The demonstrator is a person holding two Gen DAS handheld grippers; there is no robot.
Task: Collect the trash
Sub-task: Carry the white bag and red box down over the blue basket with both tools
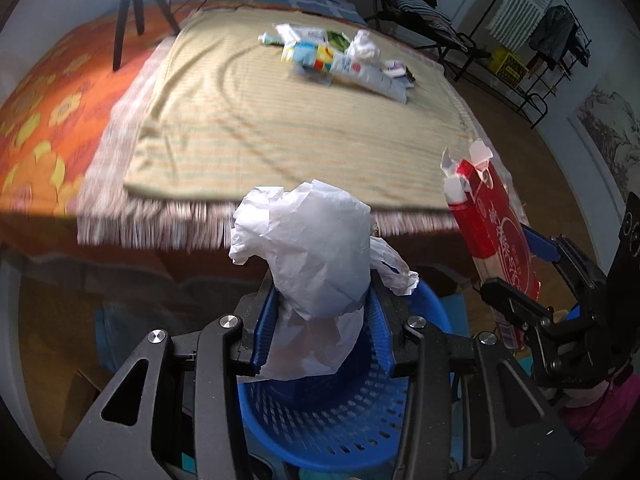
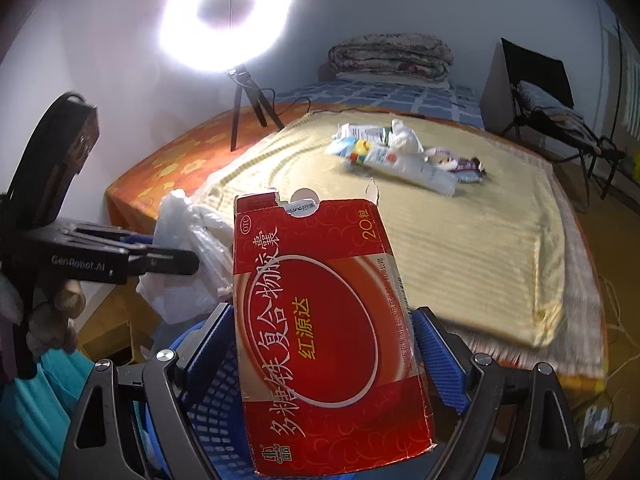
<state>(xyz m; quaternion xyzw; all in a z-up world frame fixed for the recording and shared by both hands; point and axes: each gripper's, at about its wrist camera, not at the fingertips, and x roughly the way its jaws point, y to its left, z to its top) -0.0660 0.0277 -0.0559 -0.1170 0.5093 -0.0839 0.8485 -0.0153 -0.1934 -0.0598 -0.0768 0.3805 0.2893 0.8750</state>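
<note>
Our left gripper (image 1: 324,328) had its blue jaws squeezed shut on a crumpled white plastic bag (image 1: 308,256). The bag stuck up out of the jaws and hung right over the round blue plastic basket with holes (image 1: 332,420), which sat on the floor just in front of the bed's near edge. We held it there, above the basket, not in it yet.

Our right gripper (image 2: 320,360) had its jaws clamped on a flat red cardboard medicine box (image 2: 320,320). The box top was torn open. It stood up tall between the jaws, and the blue basket showed below it too. So both grippers were full, and both were close together over the basket.

We think the job was partly done. These two pieces of trash were picked up and looked ready to drop in. We could not see well what was already inside the basket.

More trash was left. Far back on the yellow striped blanket (image 1: 280,120), near its far edge, lay a little pile: a long white tube with colored squares (image 1: 344,66), a crumpled white paper ball (image 1: 362,46), and some small wrappers (image 2: 466,166) beside them. They touched or lay just beside each other. We guess we would need to let go here and then reach for that pile.
</note>
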